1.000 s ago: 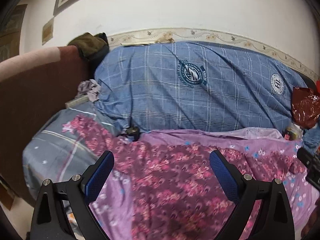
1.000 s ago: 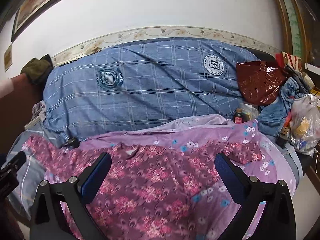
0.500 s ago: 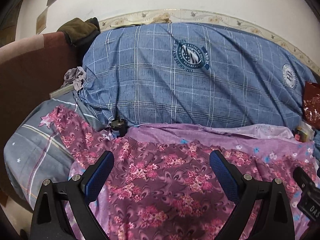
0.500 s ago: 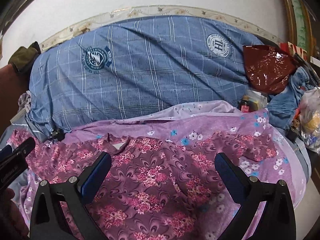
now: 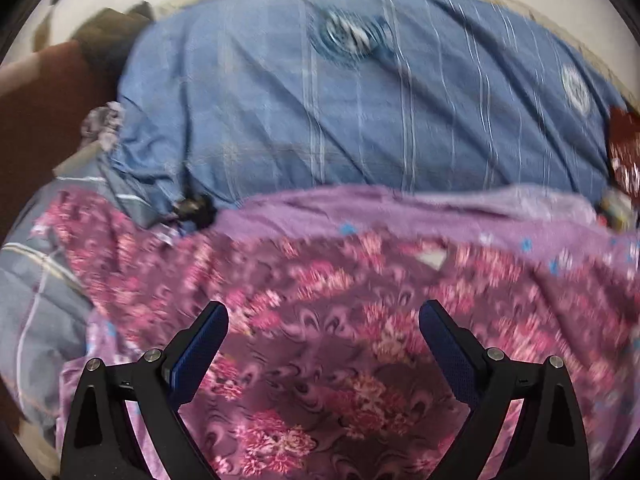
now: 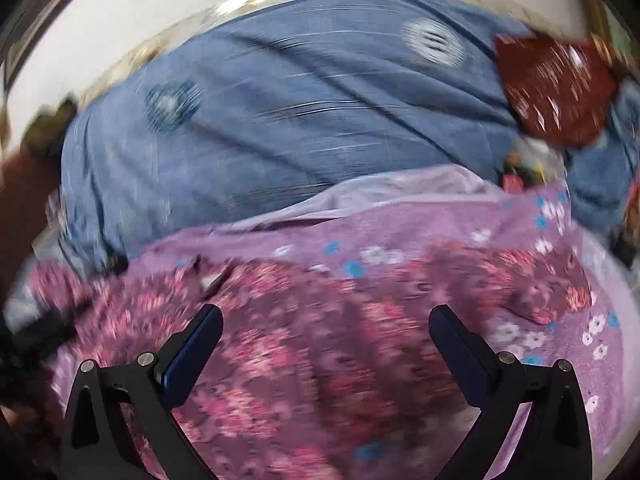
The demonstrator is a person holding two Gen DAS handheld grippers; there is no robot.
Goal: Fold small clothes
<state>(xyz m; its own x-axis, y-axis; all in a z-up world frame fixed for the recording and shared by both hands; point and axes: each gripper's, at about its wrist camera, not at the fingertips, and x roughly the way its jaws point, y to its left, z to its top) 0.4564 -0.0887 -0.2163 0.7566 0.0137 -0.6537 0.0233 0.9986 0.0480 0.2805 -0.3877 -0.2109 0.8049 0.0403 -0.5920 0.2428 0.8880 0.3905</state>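
The jaws of both grippers stand wide apart, and nothing is between them. We see the left gripper above the floral garment, with its blue pads clear of the cloth. The right gripper is also above this garment, with its two fingers spread to both sides of the picture.

The floral garment, dark purple with pink flowers, lies flat on a light purple sheet which has small white and blue flowers. In the left wrist view one sleeve goes out to the left, over a grey plaid cloth. In the right wrist view the other sleeve goes out to the right on the purple sheet. We can see the neck opening with a small pale label near the upper edge of the garment.

Behind the garment is a big blue checked cover with round printed badges. A dark red shiny bag lies at its right end, and a small dark object sits at its lower left edge. Both views are blurred, so we cannot tell the smaller things at the right side.
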